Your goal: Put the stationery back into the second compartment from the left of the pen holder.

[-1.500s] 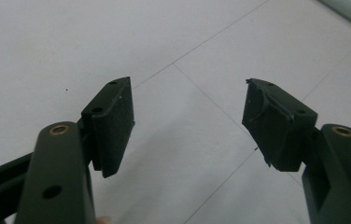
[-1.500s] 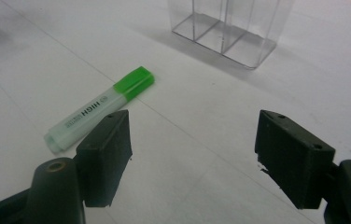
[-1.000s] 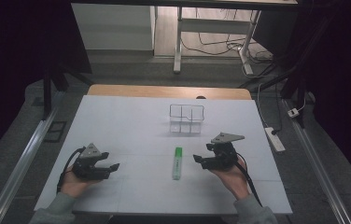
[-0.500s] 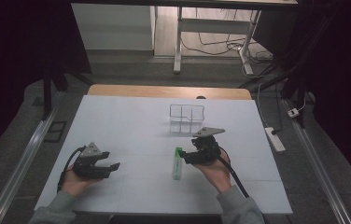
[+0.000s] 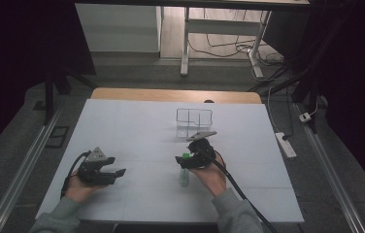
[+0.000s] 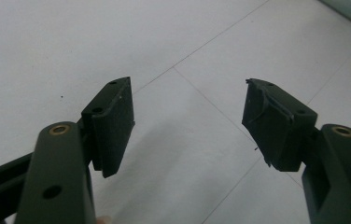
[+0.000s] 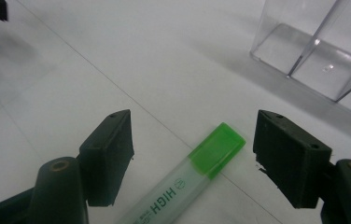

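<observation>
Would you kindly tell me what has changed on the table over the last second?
The right gripper moved left and forward to the green highlighter, jaws open astride its cap, not yet gripping. The left gripper, the highlighter and the clear box stayed put.

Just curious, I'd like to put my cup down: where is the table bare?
Bare: the far-left stretch beyond the left tongs, and the right edge past the clear box. Crowded: the middle, where the right tongs straddle the green highlighter.
</observation>
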Motion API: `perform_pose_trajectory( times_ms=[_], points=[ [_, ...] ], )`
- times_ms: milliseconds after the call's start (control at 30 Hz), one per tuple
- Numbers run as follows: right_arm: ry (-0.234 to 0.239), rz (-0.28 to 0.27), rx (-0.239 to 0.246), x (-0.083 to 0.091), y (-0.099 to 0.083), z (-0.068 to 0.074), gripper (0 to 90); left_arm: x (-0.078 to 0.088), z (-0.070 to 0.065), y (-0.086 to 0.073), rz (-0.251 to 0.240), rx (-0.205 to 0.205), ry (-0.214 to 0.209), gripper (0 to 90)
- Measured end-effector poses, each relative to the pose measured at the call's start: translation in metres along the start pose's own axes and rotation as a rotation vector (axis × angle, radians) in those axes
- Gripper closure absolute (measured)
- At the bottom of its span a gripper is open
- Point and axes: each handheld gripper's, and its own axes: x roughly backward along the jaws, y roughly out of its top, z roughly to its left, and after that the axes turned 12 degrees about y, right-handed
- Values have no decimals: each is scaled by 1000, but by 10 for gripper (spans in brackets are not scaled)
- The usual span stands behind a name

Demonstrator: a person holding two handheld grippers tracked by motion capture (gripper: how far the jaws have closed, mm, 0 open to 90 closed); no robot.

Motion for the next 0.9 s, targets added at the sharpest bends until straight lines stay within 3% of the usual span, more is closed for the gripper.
perform_pose_trajectory(
  times_ms=[633, 900],
  points=[
    [-51, 111, -45, -29, -7, -15, 286, -2, 0, 0, 6, -1, 2, 329],
    [-62, 134, -49, -39, -8, -17, 355, -2, 1, -1, 7, 3, 3, 329]
  ],
)
